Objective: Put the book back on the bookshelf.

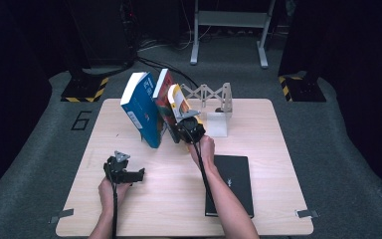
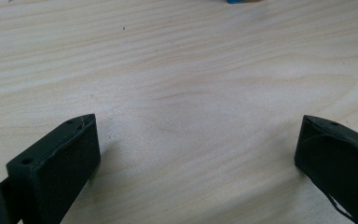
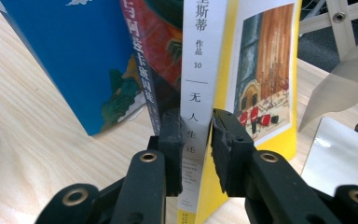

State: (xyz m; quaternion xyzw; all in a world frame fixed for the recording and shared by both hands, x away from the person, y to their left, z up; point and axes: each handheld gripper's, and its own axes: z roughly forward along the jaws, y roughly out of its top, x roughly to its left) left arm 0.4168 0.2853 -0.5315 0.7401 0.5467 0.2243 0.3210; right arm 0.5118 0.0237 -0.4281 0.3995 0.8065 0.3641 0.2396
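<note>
Three books lean to the left at the table's back: a blue book [image 1: 139, 109] [image 3: 74, 60], a red book [image 1: 161, 99] [image 3: 154, 42] and a yellow book with a white spine [image 1: 176, 99] [image 3: 261, 70]. My right gripper [image 1: 186, 127] [image 3: 196, 135] is shut on the yellow book, one pad on each side of its spine, low down. My left gripper [image 1: 132, 172] [image 2: 198, 135] rests on the front left of the wooden table [image 1: 129, 209] [image 2: 191, 70]. It is open, with bare wood between its jaws.
A black notebook [image 1: 231, 184] lies flat at the front right, under my right forearm. A white folding book stand [image 1: 214, 107] [image 3: 340, 84] with a metal plate stands just right of the books. Floor stands and yellow-black bases lie beyond the table.
</note>
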